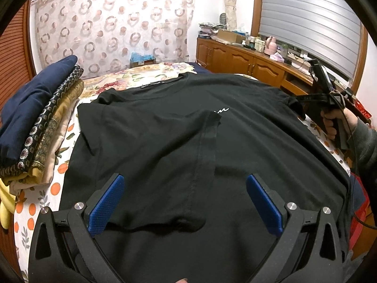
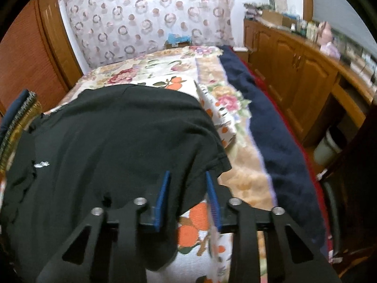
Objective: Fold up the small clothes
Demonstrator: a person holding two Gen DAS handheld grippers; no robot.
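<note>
A black cotton T-shirt [image 1: 188, 141] with a small white script print lies spread flat on a bed [image 2: 242, 172] covered in a white sheet printed with oranges and a floral quilt. One sleeve is already folded inward across the chest, its hem ending just beside the white print.

The left hand-held gripper [image 1: 185, 202] hangs over the near part of the shirt with its 2 blue pads spread wide; nothing is between them, and they do not press on the cloth.

The right hand-held gripper [image 2: 188, 198] sits at the shirt's right sleeve. Its blue pads have narrowed to a small gap and the sleeve's edge lies between them, the left pad against the fabric. The view is blurred, so I cannot tell whether the pads are truly pinching it. In the left wrist view, a hand [image 1: 334, 122] in a grey sleeve grips this tool at the shirt's far right edge.

A stack of folded clothes [image 1: 40, 122], navy on top with patterned and tan pieces below, sits on the bed just left of the shirt. Wooden cabinets [image 2: 294, 70] run along the right wall.
</note>
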